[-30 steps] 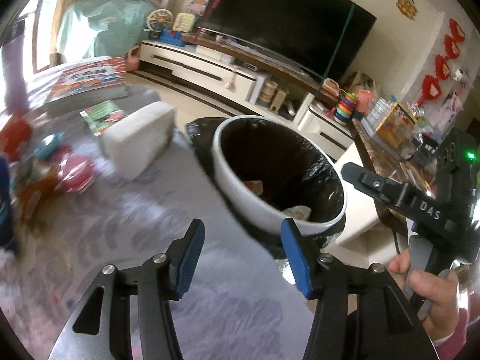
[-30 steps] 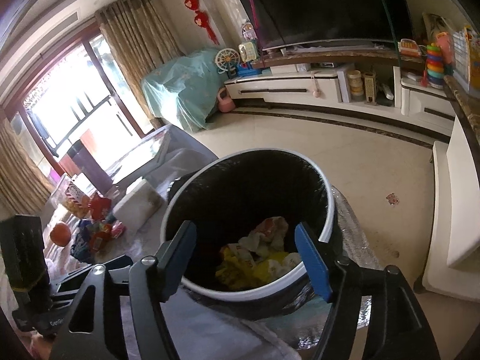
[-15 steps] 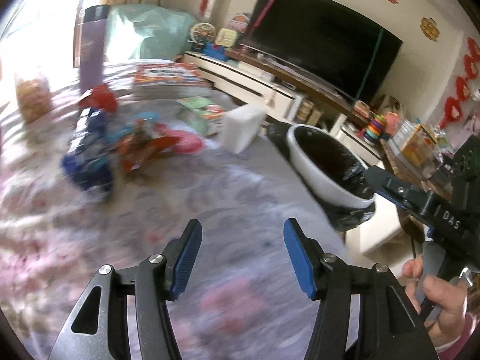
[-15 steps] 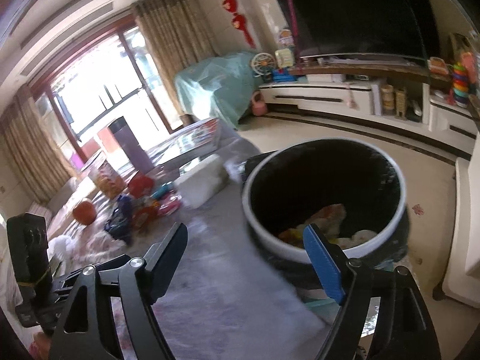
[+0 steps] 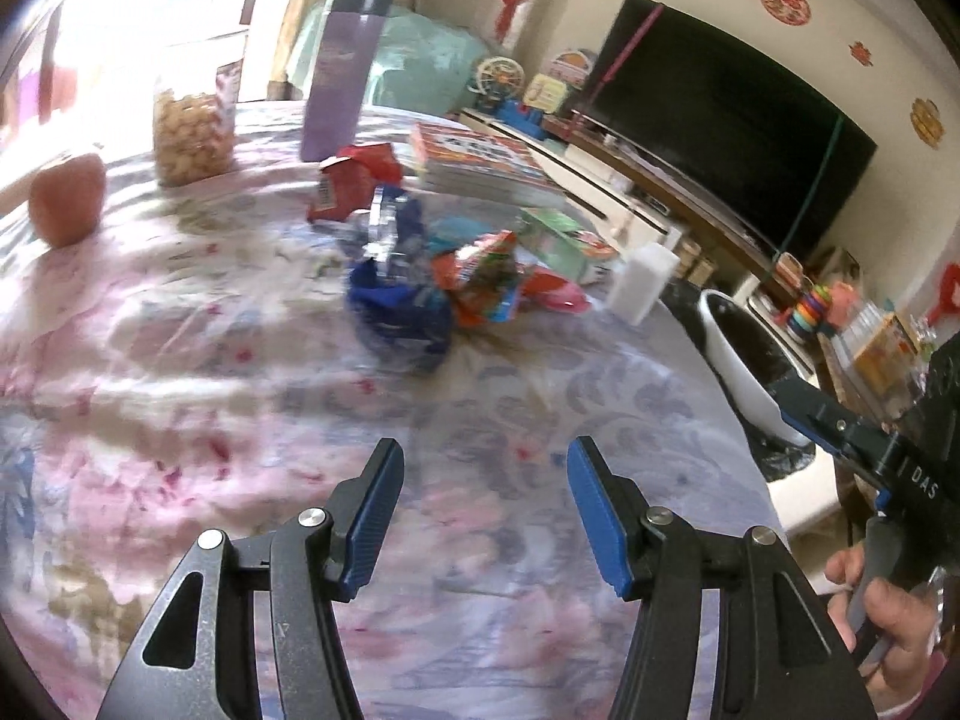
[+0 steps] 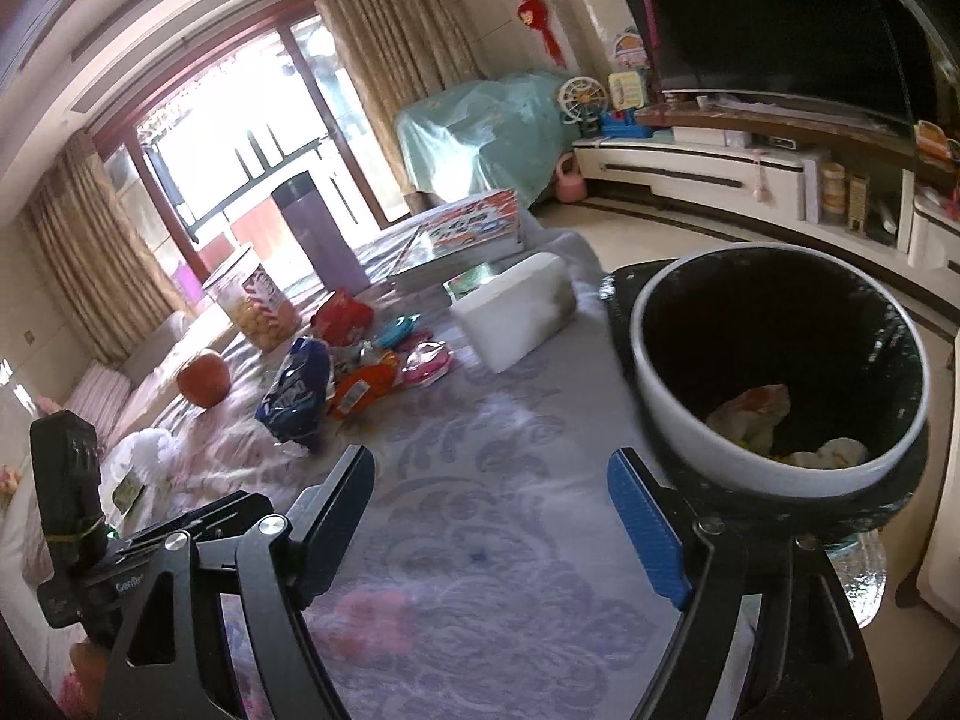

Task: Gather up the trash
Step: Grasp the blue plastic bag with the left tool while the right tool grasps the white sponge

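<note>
A pile of snack wrappers lies on the floral tablecloth: a blue bag [image 5: 399,306] [image 6: 295,390], an orange wrapper [image 5: 483,282] [image 6: 363,384], a pink packet [image 5: 555,294] [image 6: 427,365] and a red packet [image 5: 351,180] [image 6: 342,315]. The white bin [image 6: 678,408] with a black liner stands at the table's right edge and holds crumpled trash [image 6: 753,411]; it also shows in the left wrist view [image 5: 741,372]. My left gripper [image 5: 483,510] is open and empty, well short of the pile. My right gripper [image 6: 492,522] is open and empty beside the bin.
A white foam block [image 6: 516,309], a stack of books [image 5: 480,165], a purple flask [image 5: 345,72], a snack jar [image 5: 192,132] and an apple [image 5: 66,198] are on the table [image 6: 480,540]. A TV console [image 6: 720,174] stands beyond.
Both grippers have swung left, away from the bin and toward the wrapper pile. Both stay open and empty.
</note>
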### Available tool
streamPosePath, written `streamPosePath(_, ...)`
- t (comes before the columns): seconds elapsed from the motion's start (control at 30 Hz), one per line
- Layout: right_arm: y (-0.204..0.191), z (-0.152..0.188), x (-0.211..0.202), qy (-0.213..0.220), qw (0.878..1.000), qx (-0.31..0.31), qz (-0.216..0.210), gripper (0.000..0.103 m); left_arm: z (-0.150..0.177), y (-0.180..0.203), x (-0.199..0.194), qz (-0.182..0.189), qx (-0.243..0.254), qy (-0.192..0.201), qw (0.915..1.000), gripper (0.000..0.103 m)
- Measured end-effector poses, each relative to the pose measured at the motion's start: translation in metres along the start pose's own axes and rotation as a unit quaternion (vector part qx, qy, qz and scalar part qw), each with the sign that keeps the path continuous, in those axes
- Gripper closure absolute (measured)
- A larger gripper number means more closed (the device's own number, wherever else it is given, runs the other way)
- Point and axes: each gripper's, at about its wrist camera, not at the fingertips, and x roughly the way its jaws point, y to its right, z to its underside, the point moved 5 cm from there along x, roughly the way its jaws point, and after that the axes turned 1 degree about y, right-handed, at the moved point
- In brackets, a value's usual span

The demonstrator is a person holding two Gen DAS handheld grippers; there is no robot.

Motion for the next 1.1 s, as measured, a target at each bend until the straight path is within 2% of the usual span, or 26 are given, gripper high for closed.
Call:
streamPosePath(0.23,-0.013,-0.006,0.012,-0.001,1.000,-0.013,-0.002,0.021,-0.004,-0.009,-0.001,-0.009,-0.012,0.000,0.9999,0.046)
streamPosePath(0.57,-0.019,-0.022,0.045,0.001,1.000,-0.009,-0.001,0.021,-0.032,-0.025,0.022,-0.017,-0.010,-0.004,0.9998,0.043)
streamPosePath(0.63,-0.020,-0.027,0.052,0.001,1.000,-0.011,-0.001,0.021,-0.038,-0.029,0.028,-0.017,-0.008,-0.004,0.9998,0.040)
streamPosePath(0.8,-0.021,-0.040,0.072,-0.002,1.000,-0.018,0.009,0.021,-0.051,-0.033,0.041,-0.018,-0.008,-0.007,0.9998,0.039)
streamPosePath(1.1,-0.008,-0.057,0.111,-0.020,0.998,-0.025,0.059,0.022,-0.072,-0.042,0.075,-0.021,-0.015,-0.004,0.9996,0.040)
